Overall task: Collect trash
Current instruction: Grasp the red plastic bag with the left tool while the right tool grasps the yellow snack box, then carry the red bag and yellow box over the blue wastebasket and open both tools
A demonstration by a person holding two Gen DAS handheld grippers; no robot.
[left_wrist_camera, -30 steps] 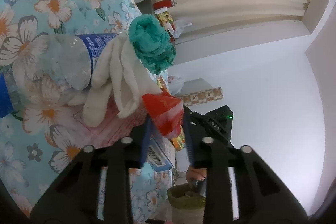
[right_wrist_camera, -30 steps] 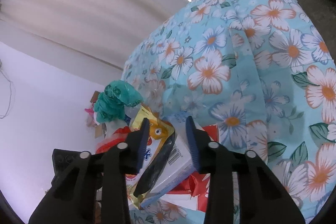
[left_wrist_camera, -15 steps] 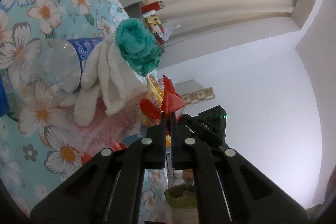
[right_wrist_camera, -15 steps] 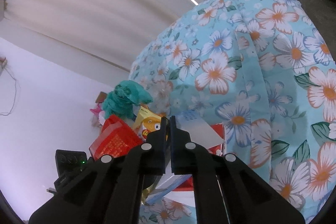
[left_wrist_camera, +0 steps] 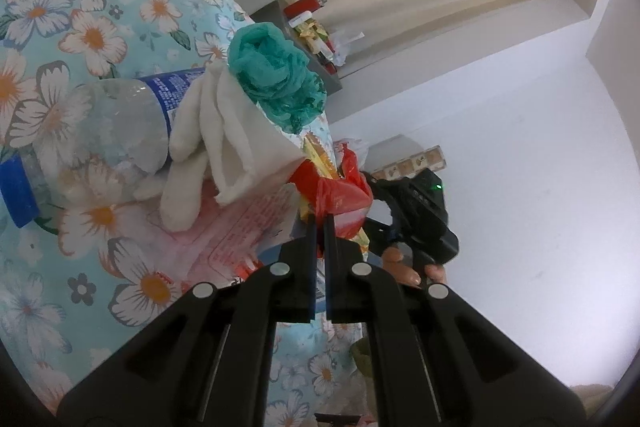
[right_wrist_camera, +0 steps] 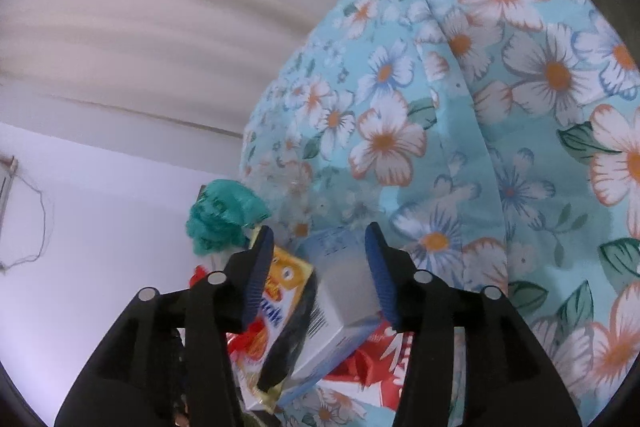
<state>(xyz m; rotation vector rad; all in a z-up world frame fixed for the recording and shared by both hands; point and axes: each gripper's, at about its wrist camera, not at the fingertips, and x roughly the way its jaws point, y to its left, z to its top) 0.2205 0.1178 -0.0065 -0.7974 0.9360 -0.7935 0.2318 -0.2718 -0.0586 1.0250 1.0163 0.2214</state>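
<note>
Trash lies on a floral blue cloth (left_wrist_camera: 80, 27). In the left wrist view my left gripper (left_wrist_camera: 319, 223) is shut on a red plastic wrapper (left_wrist_camera: 340, 193). Beside it lie a white glove (left_wrist_camera: 216, 135), a crumpled teal bag (left_wrist_camera: 276, 79), a clear plastic bottle with a blue label (left_wrist_camera: 120, 119) and a pink wrapper (left_wrist_camera: 236, 227). In the right wrist view my right gripper (right_wrist_camera: 320, 239) is open, its fingers either side of a yellow snack packet (right_wrist_camera: 284, 283) and a white-blue carton (right_wrist_camera: 340, 291). The teal bag (right_wrist_camera: 224, 215) sits behind them.
A red-white wrapper (right_wrist_camera: 380, 359) lies under the carton. The right gripper's body and the hand that holds it (left_wrist_camera: 416, 211) show past the cloth edge in the left wrist view. A grey shelf with red items (left_wrist_camera: 308, 11) stands by the curtain.
My left gripper closed on the red wrapper and stays shut on it. My right gripper closed half a second ago and has now opened again around the packet and carton.
</note>
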